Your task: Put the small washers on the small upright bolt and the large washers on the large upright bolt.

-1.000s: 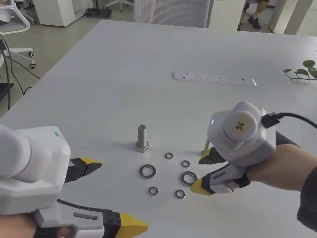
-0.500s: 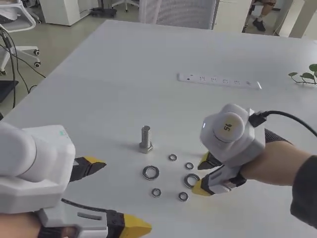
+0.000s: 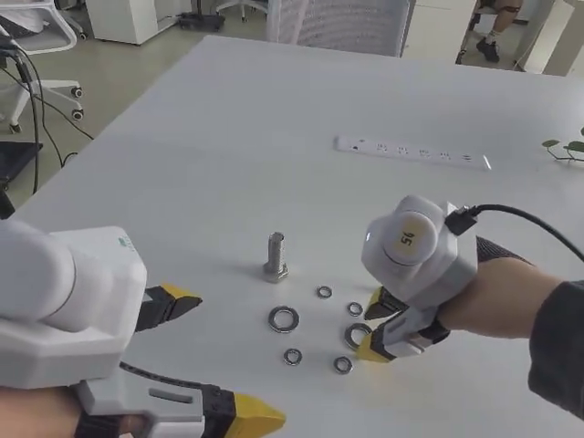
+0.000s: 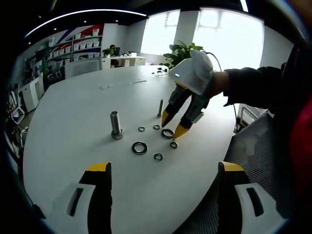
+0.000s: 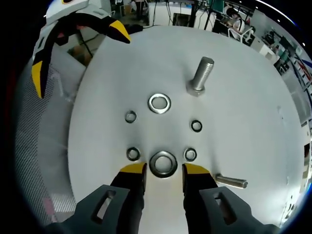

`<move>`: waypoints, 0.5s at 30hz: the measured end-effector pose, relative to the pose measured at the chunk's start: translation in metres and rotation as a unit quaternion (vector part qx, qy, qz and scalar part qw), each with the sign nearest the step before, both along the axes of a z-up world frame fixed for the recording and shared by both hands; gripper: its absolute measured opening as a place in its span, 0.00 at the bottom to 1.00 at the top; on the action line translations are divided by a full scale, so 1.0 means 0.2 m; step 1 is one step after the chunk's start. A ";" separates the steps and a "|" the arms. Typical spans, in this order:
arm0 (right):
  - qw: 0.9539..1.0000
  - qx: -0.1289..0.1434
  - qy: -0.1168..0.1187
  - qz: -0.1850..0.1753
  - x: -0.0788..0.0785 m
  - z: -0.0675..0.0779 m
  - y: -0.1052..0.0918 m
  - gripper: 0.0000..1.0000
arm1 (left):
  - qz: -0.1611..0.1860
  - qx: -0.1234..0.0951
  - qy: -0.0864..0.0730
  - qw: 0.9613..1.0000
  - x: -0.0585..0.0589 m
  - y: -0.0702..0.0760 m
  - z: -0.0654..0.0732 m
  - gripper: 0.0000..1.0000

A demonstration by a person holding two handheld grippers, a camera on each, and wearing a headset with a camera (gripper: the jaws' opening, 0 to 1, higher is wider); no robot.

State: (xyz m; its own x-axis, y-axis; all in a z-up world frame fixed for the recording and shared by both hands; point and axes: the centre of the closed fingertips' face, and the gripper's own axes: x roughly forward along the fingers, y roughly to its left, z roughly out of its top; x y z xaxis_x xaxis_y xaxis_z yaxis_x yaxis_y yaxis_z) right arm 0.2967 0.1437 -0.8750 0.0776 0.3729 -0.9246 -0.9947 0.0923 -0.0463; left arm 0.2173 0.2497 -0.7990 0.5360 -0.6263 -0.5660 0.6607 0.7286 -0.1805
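Steel large washer [image 5: 163,163], partly masked by the right gripper [image 5: 164,171] in the head view, lies flat on the white tabletop [image 5: 112,78] between its parted, empty fingers [image 5: 132,171]; contact unclear. Left gripper [image 4: 164,168] spread wide, empty, well apart.

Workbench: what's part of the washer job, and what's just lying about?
Job:
large upright bolt
small upright bolt
two large washers
four small washers

Lying about:
power strip
plant leaves
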 end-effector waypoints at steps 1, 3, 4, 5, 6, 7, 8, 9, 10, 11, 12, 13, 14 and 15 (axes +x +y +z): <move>1.000 -0.001 0.001 0.000 0.00 0.00 0.00 0.31 | 0.000 -0.001 0.000 1.000 0.00 0.00 0.00 0.90; 1.000 -0.001 0.003 0.001 0.00 0.00 0.00 0.30 | 0.001 -0.001 0.000 1.000 0.00 0.00 0.00 0.90; 1.000 -0.002 0.005 0.001 0.00 0.00 0.01 0.30 | 0.001 -0.002 -0.001 1.000 0.00 0.00 0.00 0.90; 1.000 -0.003 0.008 0.002 0.00 0.00 0.01 0.29 | 0.001 -0.001 0.000 1.000 0.01 0.00 0.00 0.90; 1.000 -0.004 0.013 0.006 -0.01 0.00 0.01 0.27 | 0.001 -0.002 0.000 1.000 0.01 0.00 0.00 0.90; 1.000 -0.005 0.012 0.006 -0.01 0.00 0.01 0.26 | 0.001 -0.002 -0.001 1.000 0.01 0.00 0.00 0.90; 1.000 -0.005 0.011 0.006 -0.01 0.00 0.01 0.27 | 0.002 -0.002 -0.001 1.000 0.01 0.00 0.00 0.90; 1.000 -0.005 0.010 0.006 0.00 0.00 0.01 0.27 | 0.003 -0.003 -0.002 1.000 0.01 0.00 0.01 0.90; 1.000 -0.006 0.011 0.005 0.00 0.00 0.01 0.28 | 0.003 -0.004 -0.001 1.000 0.01 0.00 0.01 0.90; 1.000 -0.007 0.013 0.005 0.00 0.00 0.01 0.28 | 0.003 -0.004 -0.001 1.000 0.01 0.00 0.01 0.90; 1.000 -0.008 0.014 0.005 0.00 -0.01 0.01 0.27 | 0.002 -0.003 -0.001 1.000 0.01 0.00 0.00 0.90; 1.000 -0.009 0.014 0.005 0.00 -0.01 0.01 0.27 | 0.002 -0.003 -0.001 1.000 0.01 0.00 0.00 0.90; 1.000 -0.013 0.016 0.006 -0.01 -0.01 0.00 0.27 | 0.002 -0.003 -0.001 1.000 0.01 0.00 0.00 0.90; 1.000 -0.013 0.017 0.007 -0.01 -0.01 0.00 0.27 | 0.002 -0.003 -0.001 1.000 0.02 0.00 0.00 0.90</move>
State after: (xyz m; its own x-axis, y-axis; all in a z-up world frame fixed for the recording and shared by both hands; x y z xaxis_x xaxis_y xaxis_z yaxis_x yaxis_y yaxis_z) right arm 0.2951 0.1441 -0.8765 0.0414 0.3489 -0.9362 -0.9969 0.0776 -0.0151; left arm 0.2205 0.2502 -0.7983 0.5403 -0.6271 -0.5612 0.6578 0.7306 -0.1831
